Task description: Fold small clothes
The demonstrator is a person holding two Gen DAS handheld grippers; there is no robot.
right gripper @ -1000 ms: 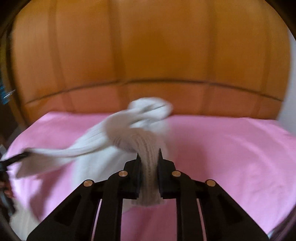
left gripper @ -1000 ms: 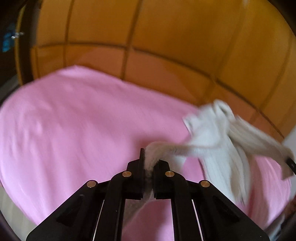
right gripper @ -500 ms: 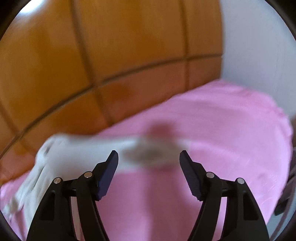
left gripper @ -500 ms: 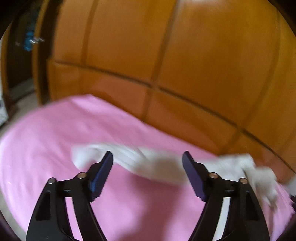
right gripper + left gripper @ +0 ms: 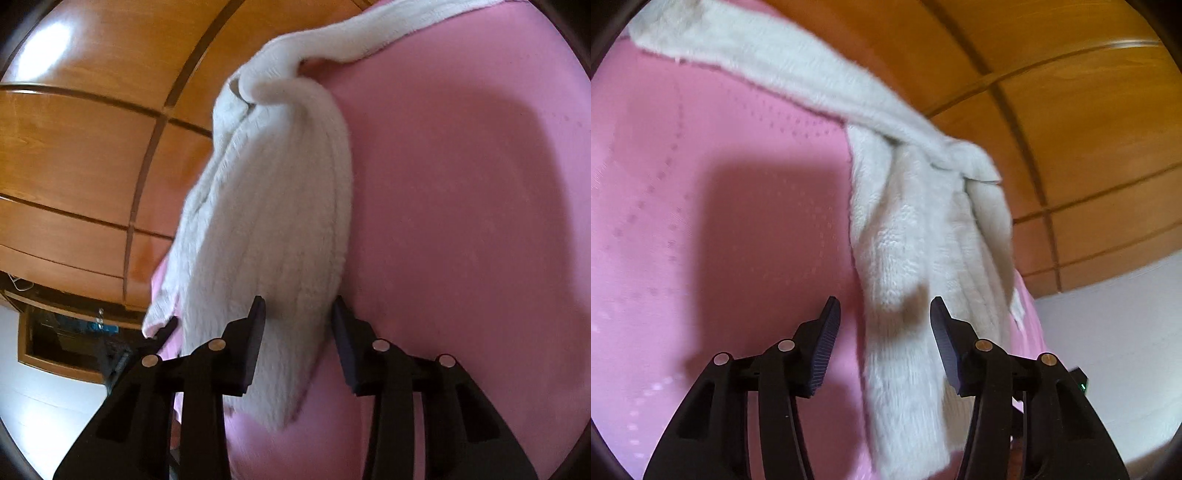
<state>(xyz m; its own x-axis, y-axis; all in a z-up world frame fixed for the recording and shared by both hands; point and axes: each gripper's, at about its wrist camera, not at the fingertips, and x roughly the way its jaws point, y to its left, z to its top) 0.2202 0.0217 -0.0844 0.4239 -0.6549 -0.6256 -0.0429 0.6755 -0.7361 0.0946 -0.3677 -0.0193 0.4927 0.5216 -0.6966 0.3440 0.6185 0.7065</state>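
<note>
A white fluffy knit garment lies bunched and twisted on the pink bed sheet. One long strip of it runs up to the far left. My left gripper hovers low over its near end. Its jaws are closing with the knit between them, and a gap shows beside the left pad. In the right wrist view the same garment lies on the sheet. My right gripper straddles its near end, jaws closing, and the knit nearly fills the space between the pads.
A tall wooden panelled headboard stands behind the bed, also seen from the right hand. A white wall lies beyond the bed's edge. A dark wooden niche sits low on the left.
A second ago both grippers were shut on the garment and held it in the air. They then spread wide and let it go. Both have since dropped close over it, jaws narrower.
</note>
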